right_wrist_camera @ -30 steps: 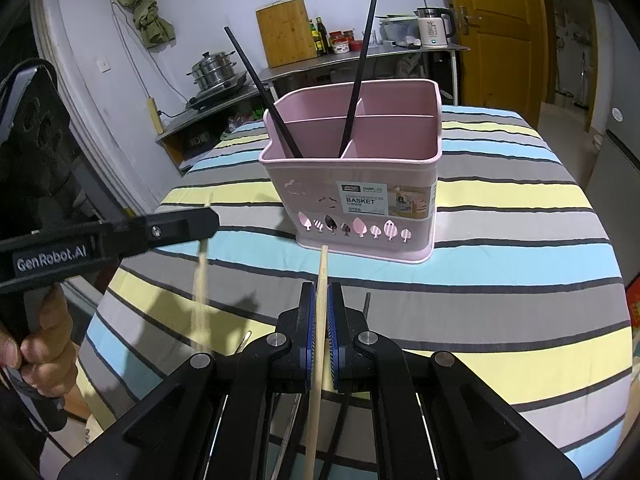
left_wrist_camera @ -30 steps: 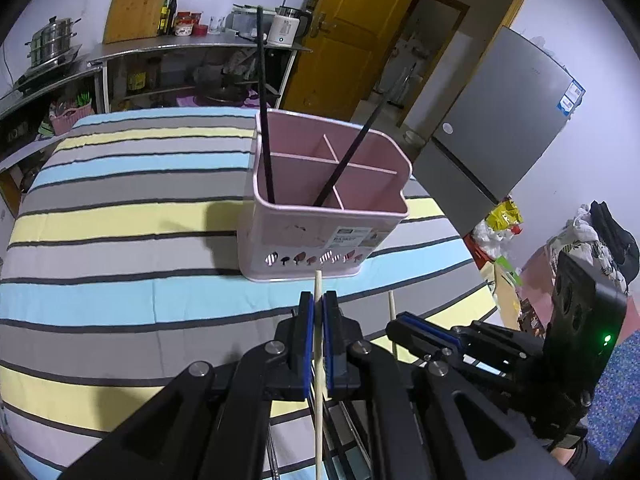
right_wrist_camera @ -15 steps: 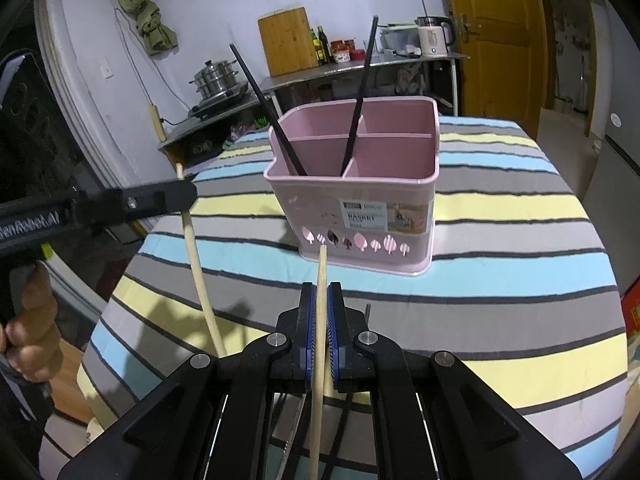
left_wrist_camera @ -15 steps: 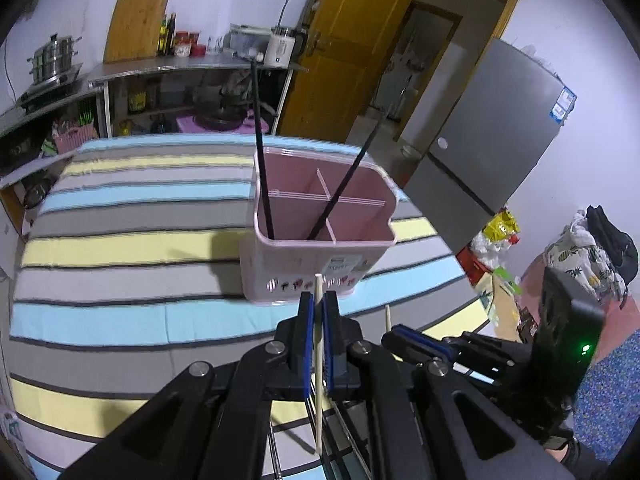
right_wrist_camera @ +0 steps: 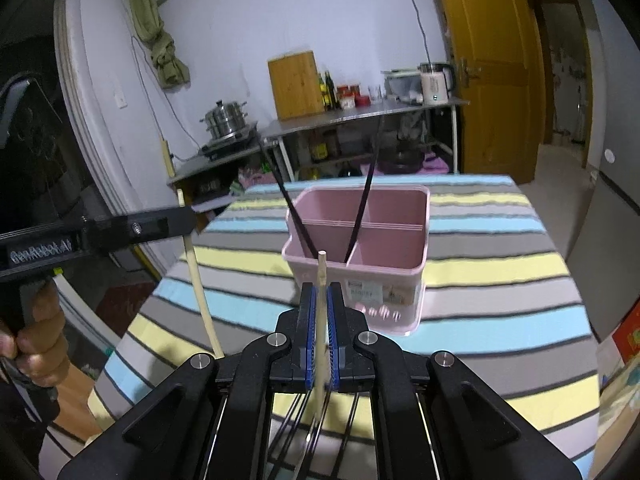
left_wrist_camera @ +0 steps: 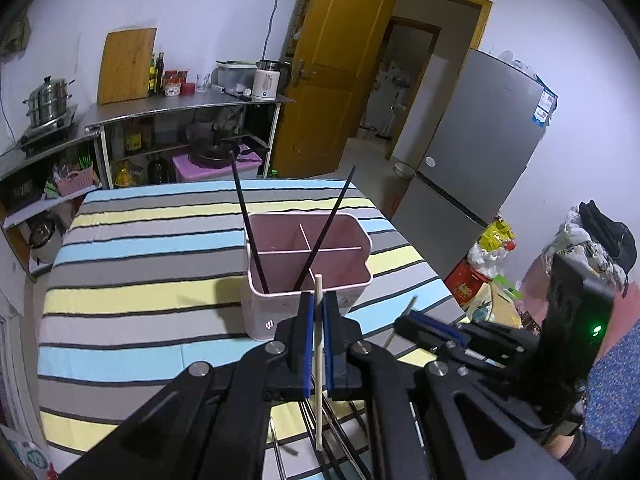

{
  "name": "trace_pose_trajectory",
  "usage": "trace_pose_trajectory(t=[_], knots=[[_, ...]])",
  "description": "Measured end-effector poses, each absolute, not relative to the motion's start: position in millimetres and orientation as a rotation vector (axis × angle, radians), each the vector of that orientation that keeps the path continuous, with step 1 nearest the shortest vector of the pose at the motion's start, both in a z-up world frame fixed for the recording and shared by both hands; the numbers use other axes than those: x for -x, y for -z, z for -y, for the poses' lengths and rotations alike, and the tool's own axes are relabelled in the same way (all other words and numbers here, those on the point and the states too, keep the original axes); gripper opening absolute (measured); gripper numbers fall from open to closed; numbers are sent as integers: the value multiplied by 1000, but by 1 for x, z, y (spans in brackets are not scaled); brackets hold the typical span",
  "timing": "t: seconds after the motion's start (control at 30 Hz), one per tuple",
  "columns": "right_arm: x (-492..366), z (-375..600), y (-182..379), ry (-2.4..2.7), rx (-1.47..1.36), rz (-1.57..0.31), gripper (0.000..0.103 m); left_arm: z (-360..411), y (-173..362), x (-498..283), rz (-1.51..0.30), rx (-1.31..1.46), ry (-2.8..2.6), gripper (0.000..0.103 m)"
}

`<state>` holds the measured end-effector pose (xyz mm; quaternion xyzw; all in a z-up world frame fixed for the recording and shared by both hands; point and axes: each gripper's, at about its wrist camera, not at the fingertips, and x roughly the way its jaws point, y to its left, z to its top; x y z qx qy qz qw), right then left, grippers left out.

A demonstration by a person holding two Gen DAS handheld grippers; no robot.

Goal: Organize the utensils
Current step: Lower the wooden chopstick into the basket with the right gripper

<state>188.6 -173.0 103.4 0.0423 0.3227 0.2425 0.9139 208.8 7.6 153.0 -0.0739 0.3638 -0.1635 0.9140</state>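
A pink divided utensil basket (left_wrist_camera: 352,276) (right_wrist_camera: 404,216) stands on the striped table and holds two black chopsticks (left_wrist_camera: 246,216) (right_wrist_camera: 362,204). My left gripper (left_wrist_camera: 316,304) is shut on a pale wooden chopstick (left_wrist_camera: 318,360), held upright above the table, just short of the basket. My right gripper (right_wrist_camera: 321,300) is shut on another wooden chopstick (right_wrist_camera: 321,320), also raised in front of the basket. The left gripper (right_wrist_camera: 188,222) with its chopstick (right_wrist_camera: 200,288) shows at the left of the right wrist view. The right gripper (left_wrist_camera: 412,316) shows at the right of the left wrist view.
More utensils, black and metal (right_wrist_camera: 296,420) (left_wrist_camera: 336,432), lie on the table under the grippers. The striped tablecloth (left_wrist_camera: 140,280) covers the table. A steel shelf with pots and a kettle (left_wrist_camera: 180,104), a door and a fridge (left_wrist_camera: 480,152) stand behind.
Both grippers have risen with their wooden chopsticks, so I now look down into the basket. The left chopstick has lifted off the table.
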Motion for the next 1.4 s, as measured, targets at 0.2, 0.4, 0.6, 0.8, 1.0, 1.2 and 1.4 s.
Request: trace_pose_trajectory(t=[0.2,0.4,0.6,0.8,1.0,1.2,1.4], knots=[[-192,176,-132,-491,-82,-588,6,-6,-158,-225,-756,133,315,5],[-202,178,-158,-480,-101,-520,6,-5,-181,-239,-708,126,305,5],[-219,178,-176,-466,-139,-473,6,-8,-200,-261,-652,132,277,5],[-234,178,-186,-456,-160,-442,6,-15,-209,-280,-598,167,255,5],[-250,174,-183,-453,-167,-430,6,-18,-207,-296,-549,166,231,5],[-266,169,-162,-450,-162,-471,6,-19,-188,-312,-550,182,224,5],[-277,163,-137,-448,-155,-525,6,-20,-162,-323,-595,186,230,5]])
